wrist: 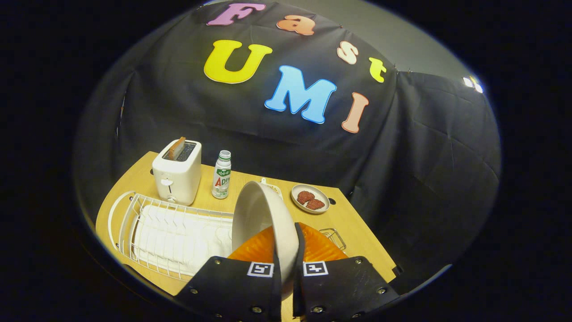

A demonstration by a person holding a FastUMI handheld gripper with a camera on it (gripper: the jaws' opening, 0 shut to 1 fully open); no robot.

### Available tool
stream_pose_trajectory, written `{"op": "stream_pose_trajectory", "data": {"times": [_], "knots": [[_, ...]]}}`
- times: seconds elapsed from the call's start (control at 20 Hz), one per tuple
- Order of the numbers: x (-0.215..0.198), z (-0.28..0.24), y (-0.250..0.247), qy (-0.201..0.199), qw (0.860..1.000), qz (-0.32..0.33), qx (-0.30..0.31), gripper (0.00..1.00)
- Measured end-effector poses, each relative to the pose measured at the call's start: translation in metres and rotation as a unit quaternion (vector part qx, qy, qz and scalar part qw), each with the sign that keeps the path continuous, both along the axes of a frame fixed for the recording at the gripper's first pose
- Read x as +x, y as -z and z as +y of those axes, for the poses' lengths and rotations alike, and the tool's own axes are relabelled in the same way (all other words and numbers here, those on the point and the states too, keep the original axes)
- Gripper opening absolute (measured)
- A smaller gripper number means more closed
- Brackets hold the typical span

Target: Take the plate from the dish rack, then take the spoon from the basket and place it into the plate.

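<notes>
black cloth is hung behind a light wooden table (pixel 353 228), on which a white wire dish rack (pixel 147 214) with a white ribbed tray is set. between the gripper (pixel 287 264) fingers a plate (pixel 263 223) is clamped by its rim, both fingers pressed against it, one on each face. the plate is seen as off-white, round and fairly deep, with a smooth matt surface and a thick rim; it is held on edge, slightly tilted, raised above the near end of the rack, its hollow side turned toward the rack. an orange object (pixel 319 246) is partly hidden behind the plate and the fingers. beyond the rack a white toaster (pixel 177 172) with a slice of bread in one slot is stood, and a small bottle (pixel 221 174) just beside it. farther along, a small dish (pixel 310 198) with two reddish pieces is placed.
</notes>
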State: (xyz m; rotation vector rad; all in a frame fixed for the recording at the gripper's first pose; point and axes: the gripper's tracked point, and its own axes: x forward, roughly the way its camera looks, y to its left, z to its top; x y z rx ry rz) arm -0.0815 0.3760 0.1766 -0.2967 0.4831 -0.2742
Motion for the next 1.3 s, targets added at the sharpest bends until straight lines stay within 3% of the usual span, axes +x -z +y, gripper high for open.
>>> {"op": "stream_pose_trajectory", "data": {"times": [0.25,0.6,1.15,1.3], "knots": [[-0.049,-0.013,-0.003,-0.011,1.0,0.001,-0.009,0.1],[-0.101,-0.029,0.016,-0.003,1.0,0.012,0.028,0.1],[-0.167,-0.049,0.094,0.011,0.993,0.078,0.091,0.1],[-0.174,-0.05,0.116,0.02,0.987,0.091,0.132,0.1]]}}
